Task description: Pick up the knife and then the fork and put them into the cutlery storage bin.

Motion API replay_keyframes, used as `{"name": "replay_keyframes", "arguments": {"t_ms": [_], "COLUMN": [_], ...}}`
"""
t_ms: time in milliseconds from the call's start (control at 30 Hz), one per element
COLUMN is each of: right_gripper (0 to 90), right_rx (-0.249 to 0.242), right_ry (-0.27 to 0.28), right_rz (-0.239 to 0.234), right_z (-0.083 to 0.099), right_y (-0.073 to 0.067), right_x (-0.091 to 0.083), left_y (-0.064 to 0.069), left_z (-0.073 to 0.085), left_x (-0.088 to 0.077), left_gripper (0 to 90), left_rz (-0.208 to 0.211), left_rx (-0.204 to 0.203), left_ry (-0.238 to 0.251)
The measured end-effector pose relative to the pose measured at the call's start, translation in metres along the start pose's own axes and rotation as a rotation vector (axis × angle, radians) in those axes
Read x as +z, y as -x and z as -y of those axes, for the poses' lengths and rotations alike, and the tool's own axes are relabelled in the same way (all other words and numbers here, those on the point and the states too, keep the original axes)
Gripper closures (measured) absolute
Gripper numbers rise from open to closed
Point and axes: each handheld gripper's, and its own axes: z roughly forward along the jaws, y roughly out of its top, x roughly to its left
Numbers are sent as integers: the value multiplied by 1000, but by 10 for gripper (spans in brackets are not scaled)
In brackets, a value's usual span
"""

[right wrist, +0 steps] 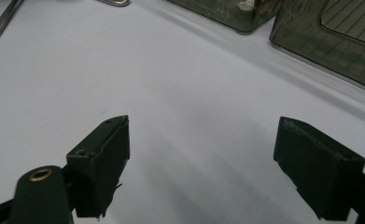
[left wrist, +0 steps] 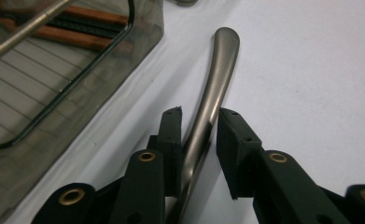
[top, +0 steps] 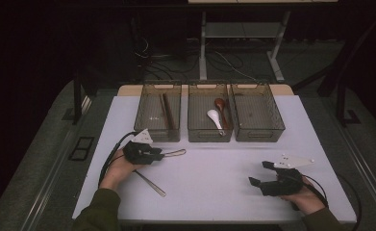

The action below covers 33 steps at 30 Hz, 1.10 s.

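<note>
Metal, smooth and stiff: the utensil handle (left wrist: 213,88) lies on the tabletop (left wrist: 311,70) between the left fingers (left wrist: 171,135), which stand narrow around it, not pressing. It may slip, so grip mid-handle. Right fingers (right wrist: 103,158) are wide, empty.

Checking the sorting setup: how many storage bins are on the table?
3, side by side along the table's far edge: left bin holding chopsticks, middle bin holding two spoons, right bin apparently empty.

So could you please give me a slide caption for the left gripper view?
Left gripper straddling a metal utensil handle on the white table, beside a smoked-plastic bin.
</note>
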Motion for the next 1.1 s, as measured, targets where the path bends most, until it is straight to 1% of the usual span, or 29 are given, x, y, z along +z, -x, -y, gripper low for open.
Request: {"name": "replay_keyframes", "arguments": {"t_ms": [100, 233, 300, 500, 633, 733, 900, 1067, 1100], "right_gripper": [186, 186, 186, 186, 186, 186, 186, 186, 186], "right_rx": [0, -2, -1, 0, 0, -1, 2, 2, 2], "right_ry": [2, 1, 1, 2, 2, 2, 2, 5, 5], "right_rz": [1, 0, 0, 0, -3, -4, -3, -5, -5], "right_z": [0, 0, 0, 0, 0, 0, 0, 0, 0], "right_y": [0, 0, 0, 0, 0, 0, 0, 0, 0], "right_x": [0, 0, 0, 0, 0, 0, 0, -1, -1], "left_y": [0, 3, 6, 13, 13, 10, 7, 9, 9], "left_z": [-1, -8, -13, -22, -21, -19, -20, -21, -22], "left_x": [1, 6, 10, 20, 20, 21, 21, 21, 21], "left_gripper": [737, 757, 769, 782, 781, 790, 795, 797, 797], "left_rz": [2, 15, 17, 45, 51, 74, 95, 95, 101], "left_rx": [6, 43, 77, 118, 131, 118, 121, 144, 149], "left_ry": [-8, -24, -32, -34, -23, -8, -14, -14, -16]}}
